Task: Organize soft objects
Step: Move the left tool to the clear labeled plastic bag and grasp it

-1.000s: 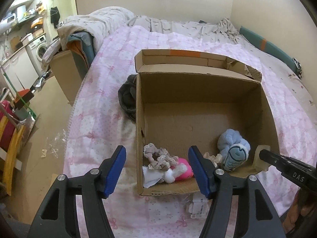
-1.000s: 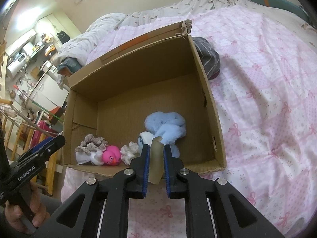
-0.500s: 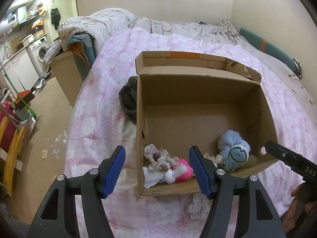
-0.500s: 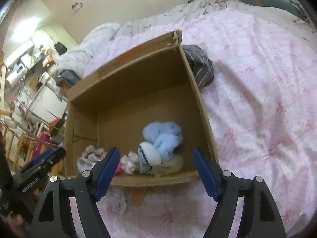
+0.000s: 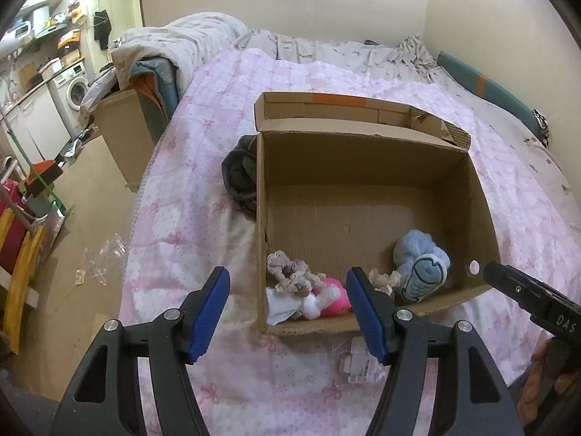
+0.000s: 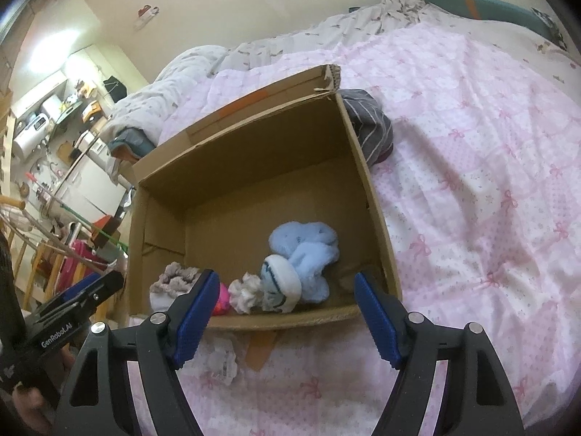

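bed (image 5: 203,196): carries all items | box (image 5: 366,167): open-topped, ready to receive | grey garment (image 6: 370,127): outside, beside box wall, unsorted | blue plush (image 6: 308,250), pink toy (image 5: 334,294): inside along near wall | left tongs (image 5: 287,309), right tongs (image 6: 283,312): both apart, empty.

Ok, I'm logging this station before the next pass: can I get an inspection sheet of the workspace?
Surface: pink quilt on a bed.
Job's things: cardboard box holding blue plush, pink toy, lace scrunchie, cream scrunchie.
Clutter: dark striped garment beside the box; crumpled wrapper in front.
Grippers: left gripper and right gripper fingers open, empty.
Cables: nothing seen.
Surroundings: washing machine, second box.
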`<state>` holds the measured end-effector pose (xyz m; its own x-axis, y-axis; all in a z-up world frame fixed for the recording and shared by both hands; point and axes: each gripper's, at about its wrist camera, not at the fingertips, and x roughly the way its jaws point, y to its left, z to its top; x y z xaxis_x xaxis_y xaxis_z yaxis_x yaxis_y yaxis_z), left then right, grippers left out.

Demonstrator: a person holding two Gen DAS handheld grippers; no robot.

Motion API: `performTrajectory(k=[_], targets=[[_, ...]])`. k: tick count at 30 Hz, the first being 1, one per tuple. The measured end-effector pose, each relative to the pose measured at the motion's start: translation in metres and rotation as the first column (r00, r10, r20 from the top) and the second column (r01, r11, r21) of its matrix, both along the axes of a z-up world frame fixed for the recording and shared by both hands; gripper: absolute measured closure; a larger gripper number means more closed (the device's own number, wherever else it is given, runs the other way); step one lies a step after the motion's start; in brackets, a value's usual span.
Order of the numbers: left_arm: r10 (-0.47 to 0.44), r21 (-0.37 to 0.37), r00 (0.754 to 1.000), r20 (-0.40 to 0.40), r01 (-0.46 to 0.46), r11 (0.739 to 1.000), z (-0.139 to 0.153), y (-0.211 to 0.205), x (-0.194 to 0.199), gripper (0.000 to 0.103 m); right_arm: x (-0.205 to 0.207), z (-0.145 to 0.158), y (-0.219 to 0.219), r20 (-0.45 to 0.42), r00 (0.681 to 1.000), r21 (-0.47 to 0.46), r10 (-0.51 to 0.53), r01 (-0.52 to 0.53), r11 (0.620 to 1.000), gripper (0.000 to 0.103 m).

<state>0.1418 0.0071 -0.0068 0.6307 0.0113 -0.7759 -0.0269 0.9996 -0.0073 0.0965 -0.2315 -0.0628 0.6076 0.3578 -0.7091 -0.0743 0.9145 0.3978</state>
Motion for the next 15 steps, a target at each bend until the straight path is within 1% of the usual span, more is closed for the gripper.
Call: performTrajectory(k=[3,8,12,15], targets=[[0.004,-0.004,1.0,-0.006,-0.004,1.0,-0.001,0.002,-0.008,0.039,-0.01,0.003,0.005,0.007,1.0,-0.009,0.012,-0.012,1.0,0.022],[-0.008,-0.024,0.999,-0.034,0.007,1.0,-0.007,0.001,-0.022,0.039,-0.026,0.0,0.012,-0.013,1.0,0.0,0.019,-0.019,1.0,0.022],[-0.002,-0.026,0.998,-0.059,0.001,1.0,-0.014,0.001,-0.029,0.039,-0.035,-0.006,0.016,-0.043,0.999,0.011,0.022,-0.021,1.0,0.022],[0.025,-0.03,0.994,-0.103,-0.029,0.999,-0.025,0.005,-0.031,0.039,-0.038,-0.016,0.019,-0.095,0.995,-0.019,0.013,-0.015,1.0,0.022]])
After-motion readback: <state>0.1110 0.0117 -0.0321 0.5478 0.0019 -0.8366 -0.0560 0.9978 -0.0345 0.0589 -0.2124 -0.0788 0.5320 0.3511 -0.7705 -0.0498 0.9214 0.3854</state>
